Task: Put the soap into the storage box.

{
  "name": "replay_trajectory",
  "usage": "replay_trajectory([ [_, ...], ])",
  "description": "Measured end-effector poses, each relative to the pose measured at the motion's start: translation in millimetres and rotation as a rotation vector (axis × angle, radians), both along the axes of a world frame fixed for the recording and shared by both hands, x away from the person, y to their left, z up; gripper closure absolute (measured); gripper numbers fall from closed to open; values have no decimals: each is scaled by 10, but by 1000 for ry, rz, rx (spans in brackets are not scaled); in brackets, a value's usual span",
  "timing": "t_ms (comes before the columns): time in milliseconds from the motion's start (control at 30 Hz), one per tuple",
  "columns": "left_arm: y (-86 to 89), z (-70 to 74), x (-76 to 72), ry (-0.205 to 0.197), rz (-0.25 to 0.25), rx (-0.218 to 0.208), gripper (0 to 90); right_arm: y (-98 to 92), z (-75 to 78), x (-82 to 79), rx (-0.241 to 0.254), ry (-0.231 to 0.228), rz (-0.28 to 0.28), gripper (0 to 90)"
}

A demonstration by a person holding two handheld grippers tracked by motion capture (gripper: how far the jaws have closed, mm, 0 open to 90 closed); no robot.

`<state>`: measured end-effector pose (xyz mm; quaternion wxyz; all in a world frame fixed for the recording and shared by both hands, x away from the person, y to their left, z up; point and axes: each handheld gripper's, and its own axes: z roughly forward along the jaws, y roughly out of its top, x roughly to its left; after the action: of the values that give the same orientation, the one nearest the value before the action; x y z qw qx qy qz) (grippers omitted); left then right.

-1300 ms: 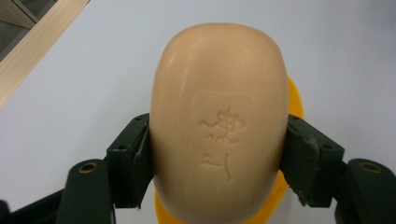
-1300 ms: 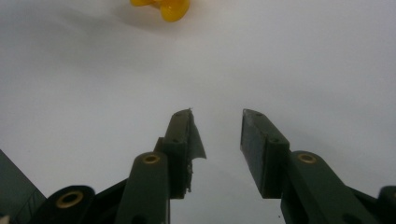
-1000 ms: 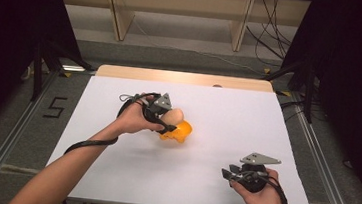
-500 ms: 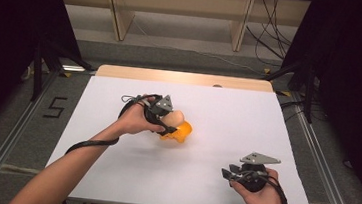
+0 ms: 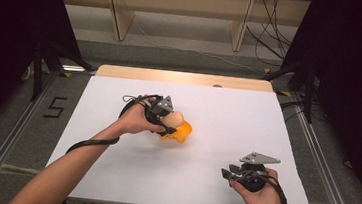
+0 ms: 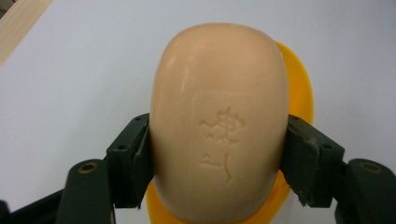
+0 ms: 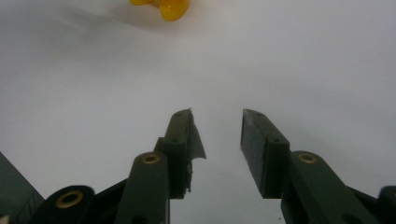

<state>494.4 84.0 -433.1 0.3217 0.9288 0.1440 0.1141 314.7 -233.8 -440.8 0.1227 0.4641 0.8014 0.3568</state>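
A beige bar of soap [image 6: 219, 121] with a stamped mark sits between the jaws of my left gripper [image 6: 218, 154], which is shut on its two sides. Under and behind the soap lies a yellow soap dish [image 6: 299, 88]. From above, the left gripper [image 5: 167, 123] is at the table's middle, with the soap [image 5: 175, 117] over the yellow dish [image 5: 181, 132]. My right gripper [image 5: 232, 175] rests low at the front right, open and holding nothing [image 7: 217, 135]. The dish [image 7: 163, 7] shows at the top edge of the right gripper view.
A white table top [image 5: 218, 115] with a wooden strip [image 5: 186, 78] along its far edge. Metal rails run along the floor at both sides, and cables lie on the floor behind the table.
Almost nothing has changed. The left gripper holds the soap over the yellow dish as before, and the right gripper stays at the front right.
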Motion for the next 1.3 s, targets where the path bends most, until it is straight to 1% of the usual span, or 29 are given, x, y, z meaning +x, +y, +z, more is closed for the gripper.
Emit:
replay_trajectory([
  [33,-4,-8,-2,-4,10,-6,320,0,2,0,0,0,-1,640],
  [67,-4,-8,1,-1,10,-1,320,-4,-5,11,-1,-10,8,640],
  [100,-4,-11,3,3,14,-2,320,-5,-6,12,0,-11,8,640],
  [133,-2,-9,10,4,8,6,320,7,6,-9,7,24,-16,640],
  [167,-4,-16,9,7,14,1,320,6,4,-8,12,23,-14,640],
  [200,-3,-15,11,10,15,2,319,2,1,-3,9,8,-8,640],
  [233,-4,-16,13,12,15,3,320,4,3,-7,10,17,-11,640],
  [300,-6,-16,19,11,13,4,319,5,2,-6,12,20,-13,640],
  [367,-9,-18,24,24,11,7,319,5,1,-6,12,20,-12,640],
  [500,-23,-17,24,19,12,11,319,6,7,-12,11,21,-14,640],
  [533,-28,-18,23,28,14,12,319,1,6,-8,8,11,-9,640],
  [567,-30,-14,31,20,4,17,319,2,6,-8,9,12,-10,640],
  [600,-35,-18,27,18,10,14,319,2,6,-8,8,13,-10,639],
  [667,-39,-18,26,18,10,15,319,3,6,-9,8,13,-10,640],
  [733,-47,-12,25,21,7,27,319,4,6,-10,9,19,-13,639],
  [800,-54,-14,24,18,7,27,319,1,9,-10,13,18,-12,639],
  [867,-61,-8,24,16,4,36,319,1,13,-15,11,14,-16,639],
  [900,-60,-1,29,10,-5,50,319,20,19,-33,25,37,-35,639],
  [933,-69,-11,23,16,2,36,319,10,14,-23,16,17,-20,638],
  [1000,-72,-11,21,15,4,38,319,1,12,-15,10,15,-17,638],
  [1033,-79,-13,19,21,6,37,319,1,13,-15,10,15,-17,638],
  [1100,-84,-11,25,27,4,41,318,0,10,-11,15,13,-12,637],
  [1133,-84,-11,25,27,4,41,318,-1,1,-5,28,13,-8,637],
  [1167,-83,-2,37,30,-6,57,318,0,2,-7,25,8,-8,637],
  [1200,-84,0,40,36,-6,61,318,0,2,-8,26,10,-8,636],
  [1233,-86,-1,39,33,-2,61,318,-4,-2,-2,23,-1,-2,636],
  [1267,-97,-14,30,43,13,40,317,-2,7,-8,20,16,-9,636],
  [1300,-96,-13,35,44,11,46,317,0,10,-13,16,20,-14,636],
])
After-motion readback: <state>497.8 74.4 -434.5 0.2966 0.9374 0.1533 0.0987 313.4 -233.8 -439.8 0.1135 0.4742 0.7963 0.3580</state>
